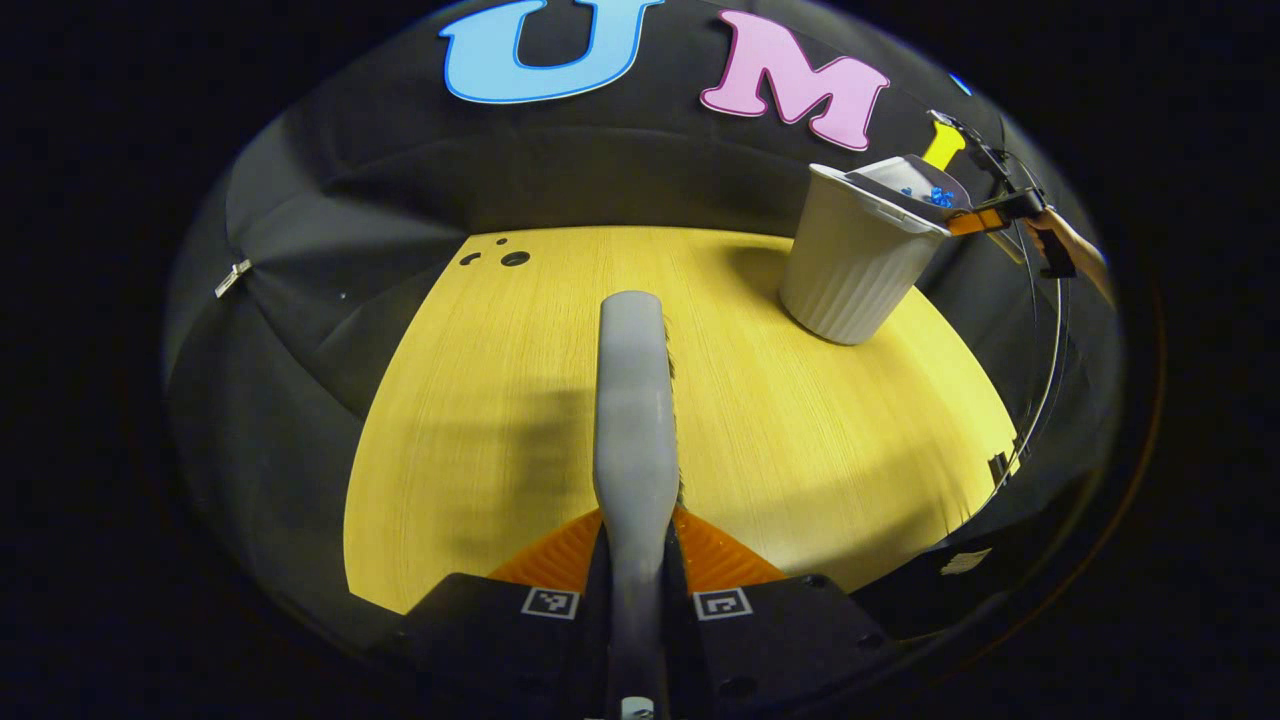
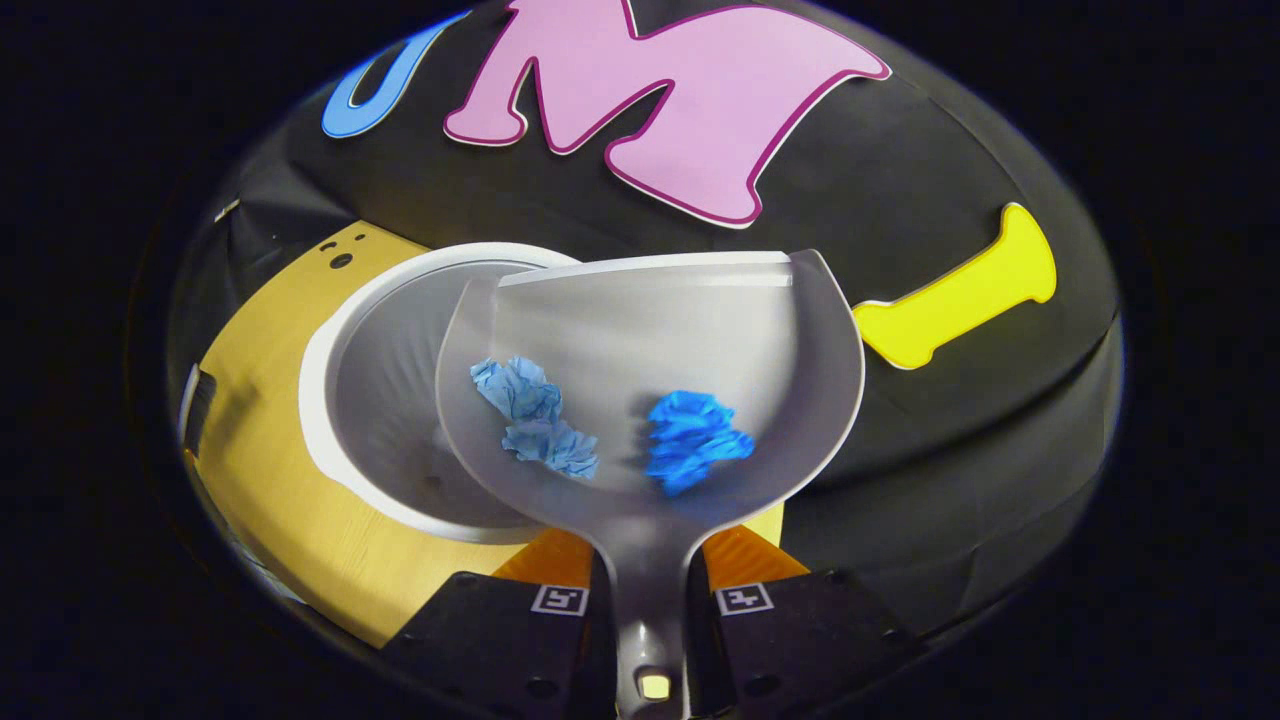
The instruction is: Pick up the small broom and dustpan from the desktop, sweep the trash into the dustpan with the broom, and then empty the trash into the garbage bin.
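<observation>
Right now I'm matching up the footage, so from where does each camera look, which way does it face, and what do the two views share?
Left gripper view: rides on the left gripper, low over the wooden desktop, facing along the small broom that its fingers clamp.
Right gripper view: rides on the right gripper, looking down the dustpan with two blue paper wads above the garbage bin.
Shared: bin, dustpan, desktop. The left gripper view also shows the right gripper and the hand that holds it.

I count two crumpled blue paper wads (image 2: 535,415) (image 2: 692,438) at frame center, one dustpan (image 2: 650,340), one white bin (image 2: 375,390) center left, one broom (image 1: 634,400), and two grippers (image 1: 636,560) (image 2: 650,570).
</observation>
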The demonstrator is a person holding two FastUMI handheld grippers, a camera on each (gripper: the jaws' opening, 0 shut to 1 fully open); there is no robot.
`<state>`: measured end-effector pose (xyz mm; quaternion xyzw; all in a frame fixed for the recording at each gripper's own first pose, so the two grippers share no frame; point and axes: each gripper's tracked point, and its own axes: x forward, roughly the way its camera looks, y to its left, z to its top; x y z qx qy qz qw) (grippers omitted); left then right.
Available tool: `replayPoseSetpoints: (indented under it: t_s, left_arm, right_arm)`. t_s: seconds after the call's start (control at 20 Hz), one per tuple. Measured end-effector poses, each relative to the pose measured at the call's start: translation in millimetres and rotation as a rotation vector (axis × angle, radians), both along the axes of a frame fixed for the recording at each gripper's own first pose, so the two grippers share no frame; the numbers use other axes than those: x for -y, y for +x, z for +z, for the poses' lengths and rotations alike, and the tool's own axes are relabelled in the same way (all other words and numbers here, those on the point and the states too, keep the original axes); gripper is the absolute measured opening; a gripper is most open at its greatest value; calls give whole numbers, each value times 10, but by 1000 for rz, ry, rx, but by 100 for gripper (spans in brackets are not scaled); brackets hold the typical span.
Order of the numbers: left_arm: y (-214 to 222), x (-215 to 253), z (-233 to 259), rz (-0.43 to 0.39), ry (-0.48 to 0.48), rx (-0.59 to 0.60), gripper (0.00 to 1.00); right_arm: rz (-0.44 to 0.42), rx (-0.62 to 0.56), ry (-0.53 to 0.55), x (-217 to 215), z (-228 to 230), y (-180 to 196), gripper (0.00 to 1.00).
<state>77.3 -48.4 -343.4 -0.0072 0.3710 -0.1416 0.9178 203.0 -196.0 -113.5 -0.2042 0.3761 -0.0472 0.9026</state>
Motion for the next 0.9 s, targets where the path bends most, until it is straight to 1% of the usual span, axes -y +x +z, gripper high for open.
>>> replayPoseSetpoints:
  t_s: [0.05, 0.1, 0.15, 0.2, 0.25, 0.35, 0.4, 0.45, 0.55, 0.75, 0.85, 0.9]
  left_arm:
    - [3, 19, 5, 0, -11, -4, 27]
    - [9, 25, -23, 1, -17, -8, 30]
    - [17, 31, -35, 1, -21, -11, 28]
    - [19, 56, -42, 0, -28, -16, 28]
    - [19, 74, -44, -3, -33, -20, 30]
    - [39, 140, -55, -20, -36, -28, 31]
    - [52, 182, -60, -30, -32, -32, 28]
    - [51, 189, -66, -39, -25, -36, 28]
    - [16, 175, -84, -51, -17, -44, 27]
    - [-7, 170, -113, -42, -31, -63, 27]
    - [-15, 172, -127, -37, -37, -69, 27]
    - [-35, 179, -133, -35, -40, -71, 28]
  right_arm:
    - [6, 10, -33, 18, 9, 11, 31]
    - [20, 19, -80, 35, 22, 30, 31]
    - [38, 28, -132, 47, 31, 35, 31]
    - [57, 37, -187, 47, 46, 36, 31]
    - [78, 46, -244, 36, 52, 45, 31]
    - [119, 66, -352, 41, 86, 63, 31]
    - [136, 73, -401, 55, 112, 66, 31]
    - [148, 78, -447, 88, 148, 44, 31]
    - [168, 87, -520, 189, 236, 13, 31]
    - [207, 112, -647, 326, 456, -149, 31]
    - [233, 124, -739, 363, 504, -171, 31]
    - [249, 131, -788, 403, 510, -111, 31]
